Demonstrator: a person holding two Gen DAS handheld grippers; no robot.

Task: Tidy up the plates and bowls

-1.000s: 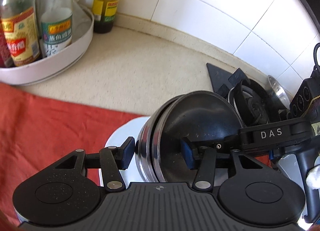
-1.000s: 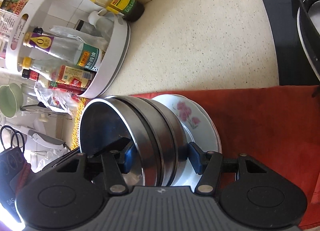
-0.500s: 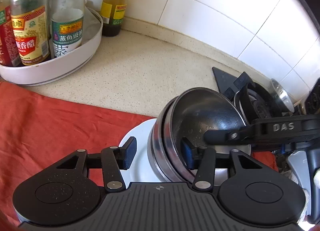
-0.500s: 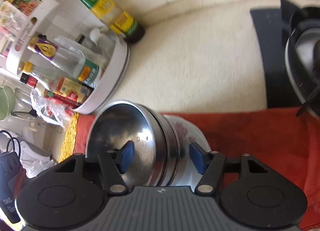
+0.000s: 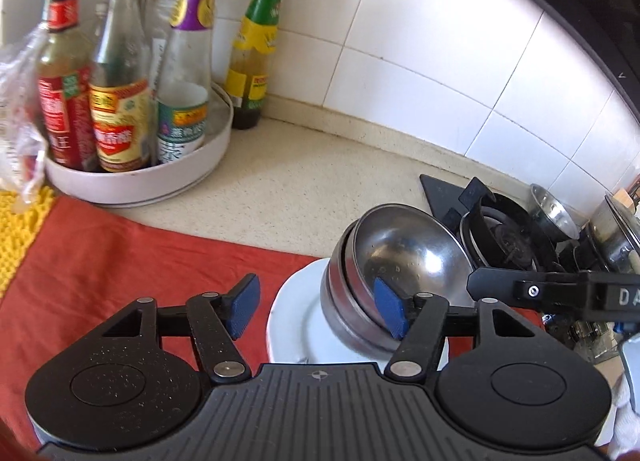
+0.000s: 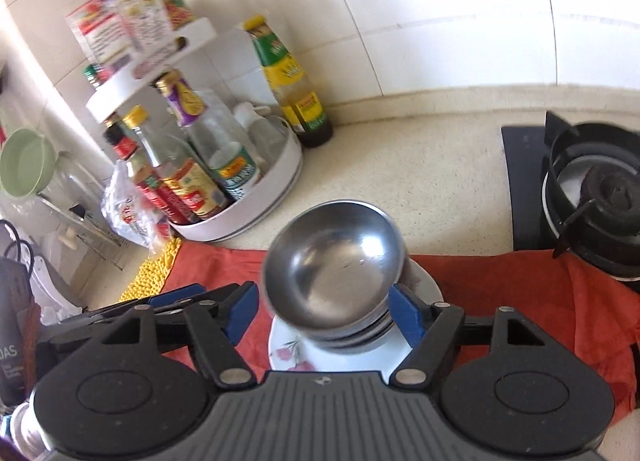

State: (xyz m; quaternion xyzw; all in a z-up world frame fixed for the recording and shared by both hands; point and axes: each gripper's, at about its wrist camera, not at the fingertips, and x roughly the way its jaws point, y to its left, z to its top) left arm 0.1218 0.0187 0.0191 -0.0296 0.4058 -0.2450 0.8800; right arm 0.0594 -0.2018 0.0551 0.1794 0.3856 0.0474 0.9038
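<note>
A nested stack of steel bowls (image 5: 396,269) sits on a white flowered plate (image 5: 304,325) on the red cloth (image 5: 120,257). My left gripper (image 5: 316,313) is open; its right pad is at the stack's near rim, its left pad is off to the left. In the right wrist view the bowls (image 6: 336,265) rest on the plate (image 6: 296,349). My right gripper (image 6: 324,311) is open, its pads on either side of the stack's lower part. I cannot tell if any pad touches the stack.
A white turntable (image 5: 168,177) of sauce bottles stands at the back left, with one bottle (image 5: 254,57) beside it by the tiled wall. A gas hob (image 6: 596,209) is at the right. A yellow mat (image 6: 152,269) lies left of the cloth.
Both grippers have drawn back and up from the bowl stack. The stack has gone from tilted on edge to sitting more level on the plate.
</note>
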